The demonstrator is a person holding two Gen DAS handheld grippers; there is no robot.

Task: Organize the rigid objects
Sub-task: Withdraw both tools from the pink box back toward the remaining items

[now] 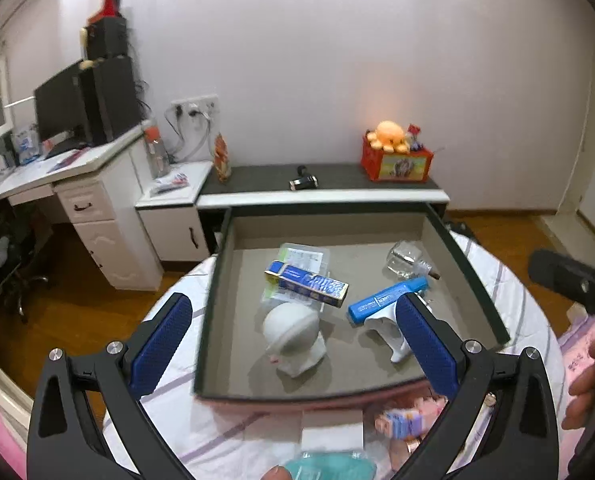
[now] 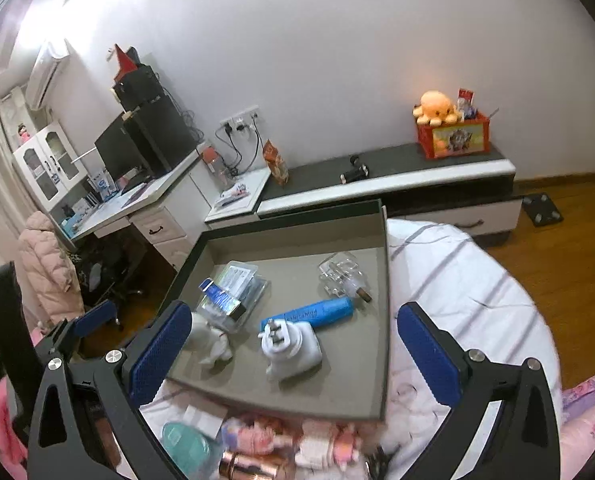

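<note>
Grey-lined, dark-rimmed shallow tray [image 1: 233, 280]; blue cylindrical marker [image 1: 385, 300] at 3 o'clock; blue-and-silver rectangular box [image 1: 305, 283] at centre; white plastic figurine [image 1: 293, 334] at 6 o'clock; white, purple-striped cloth [image 2: 465, 280] beneath.

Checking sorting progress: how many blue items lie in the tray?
2: the blue box on the clear case at the tray's back left, and the blue marker toward the right. Others may be hidden.
</note>
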